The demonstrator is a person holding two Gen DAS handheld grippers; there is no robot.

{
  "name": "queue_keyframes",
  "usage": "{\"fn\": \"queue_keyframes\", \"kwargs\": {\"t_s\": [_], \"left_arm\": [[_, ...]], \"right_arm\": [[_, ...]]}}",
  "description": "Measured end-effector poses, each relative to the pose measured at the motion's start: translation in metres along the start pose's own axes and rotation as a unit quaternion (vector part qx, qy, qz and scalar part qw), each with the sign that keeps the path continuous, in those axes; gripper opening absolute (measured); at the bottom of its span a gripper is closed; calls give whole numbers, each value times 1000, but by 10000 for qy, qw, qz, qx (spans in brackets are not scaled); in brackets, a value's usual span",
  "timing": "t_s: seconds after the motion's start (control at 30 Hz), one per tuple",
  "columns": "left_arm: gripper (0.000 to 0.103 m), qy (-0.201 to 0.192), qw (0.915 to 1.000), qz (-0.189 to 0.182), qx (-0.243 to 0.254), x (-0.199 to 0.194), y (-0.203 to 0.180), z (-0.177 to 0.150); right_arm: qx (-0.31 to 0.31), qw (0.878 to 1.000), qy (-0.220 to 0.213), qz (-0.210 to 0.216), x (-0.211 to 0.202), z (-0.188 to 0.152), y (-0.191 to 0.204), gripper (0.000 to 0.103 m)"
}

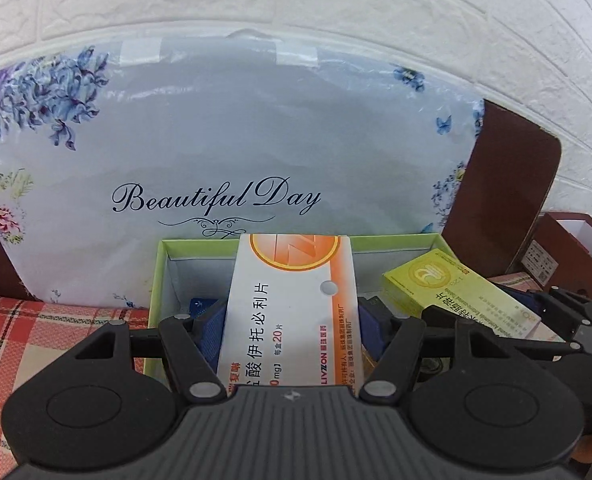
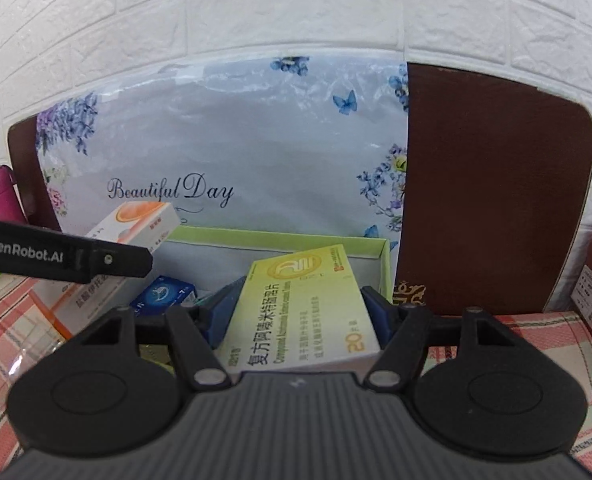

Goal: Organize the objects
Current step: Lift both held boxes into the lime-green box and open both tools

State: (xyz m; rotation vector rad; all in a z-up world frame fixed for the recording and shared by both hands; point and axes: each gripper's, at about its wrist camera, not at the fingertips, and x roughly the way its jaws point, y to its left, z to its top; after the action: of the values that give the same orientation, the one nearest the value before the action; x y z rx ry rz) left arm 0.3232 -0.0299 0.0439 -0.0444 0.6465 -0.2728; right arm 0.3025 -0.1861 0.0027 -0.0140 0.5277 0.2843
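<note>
Behind everything stands the floral "Beautiful Day" bag [image 1: 224, 152], leaning on the white brick wall, with a brown board [image 2: 491, 184] to its right. In front of it, on the red plaid cloth [image 1: 36, 332], sits the green-rimmed open box [image 1: 391, 241] that I take to be where these medicines go.

My left gripper [image 1: 292, 332] is clamped on the white-and-orange tablet carton [image 1: 292, 304], its blue pads pressed against both long sides, and the carton hangs over the left half of the box, not yet set down. My right gripper [image 2: 299, 312] is closed the same way on the yellow-green tablet carton [image 2: 307, 312], held above the box's right half, with its far end tilted up.

Inside the box I can make out only a small blue carton [image 2: 164, 294] lying on the floor, near the left wall. A pink bottle [image 2: 0, 196] stands well off to the left, outside the box.

By my reckoning the sorting is midway: one item is in, two are in hand above the box, and both have to be lowered and released. I cannot tell whether more remains elsewhere.
</note>
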Motion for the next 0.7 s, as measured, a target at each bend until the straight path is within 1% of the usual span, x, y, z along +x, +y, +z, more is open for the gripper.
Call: {"fn": "queue_keyframes", "kwargs": {"t_s": [0.1,0.17,0.2,0.23,0.27,0.3,0.37,0.47,0.53,0.7], "left_arm": [[69,38,10000,23,-9,18,5,3],[69,11,10000,57,40,24,6,2],[75,33,9999,127,39,27,7,1],[84,80,9997,245,22,30,8,1],[85,87,9993,368,19,31,9,-1],[85,51,9990,437,55,31,10,-2],[85,6,9990,442,102,29,13,-5],[85,1,9991,435,-14,21,15,-5],[85,-84,9991,411,-28,10,13,-6],[85,-257,9981,536,160,-29,-11,-11]], "right_arm": [[66,9999,110,86,23,0,-2,67],[-48,9997,228,125,35,-3,0,68],[-120,9995,273,110,39,-5,2,75],[-194,9994,282,74,41,-7,4,81],[-267,9993,248,52,41,-8,5,91],[-333,9992,205,53,40,-9,6,94],[-396,9991,137,70,35,-9,6,96],[-398,9991,-62,90,20,-6,5,103],[-349,9992,-169,90,7,-4,3,103],[-172,9991,-347,156,-32,-1,1,103]]}}
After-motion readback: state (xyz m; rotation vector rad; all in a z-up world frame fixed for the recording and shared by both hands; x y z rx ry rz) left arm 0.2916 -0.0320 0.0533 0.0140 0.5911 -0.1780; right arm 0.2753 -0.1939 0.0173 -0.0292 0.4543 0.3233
